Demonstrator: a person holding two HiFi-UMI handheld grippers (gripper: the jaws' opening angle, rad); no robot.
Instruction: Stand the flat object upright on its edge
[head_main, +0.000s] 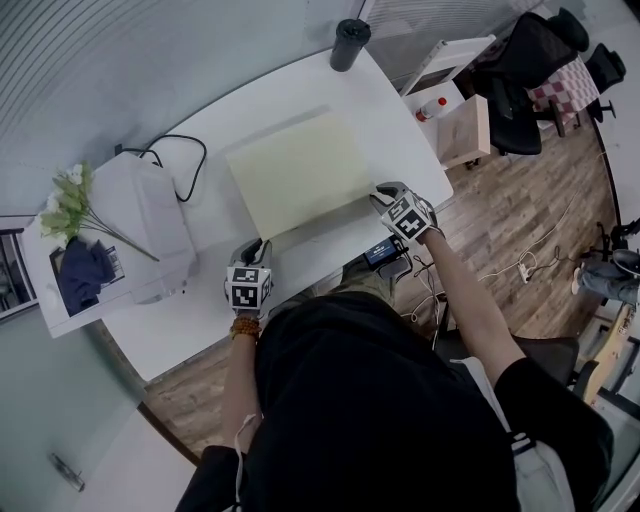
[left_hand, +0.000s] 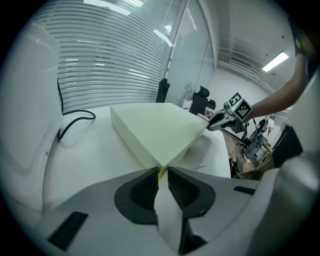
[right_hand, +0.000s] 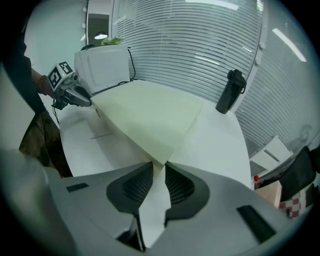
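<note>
A pale yellow-green foam slab (head_main: 300, 170) lies flat on the white table (head_main: 400, 110). My left gripper (head_main: 257, 245) sits at its near left corner. In the left gripper view the jaws (left_hand: 163, 170) stand narrow, and the slab's (left_hand: 155, 130) corner is pinched between the tips. My right gripper (head_main: 381, 196) is at the near right corner. Its narrow jaws (right_hand: 159, 164) likewise close on that corner of the slab (right_hand: 150, 117). Each gripper shows in the other's view: the right one (left_hand: 220, 120) and the left one (right_hand: 75, 92).
A black bottle (head_main: 350, 42) stands at the table's far end. A white appliance (head_main: 145, 215) with a black cable (head_main: 185, 160) sits left of the slab, flowers (head_main: 70, 200) beside it. Office chairs (head_main: 530, 60) and a wooden box (head_main: 465, 130) stand right of the table.
</note>
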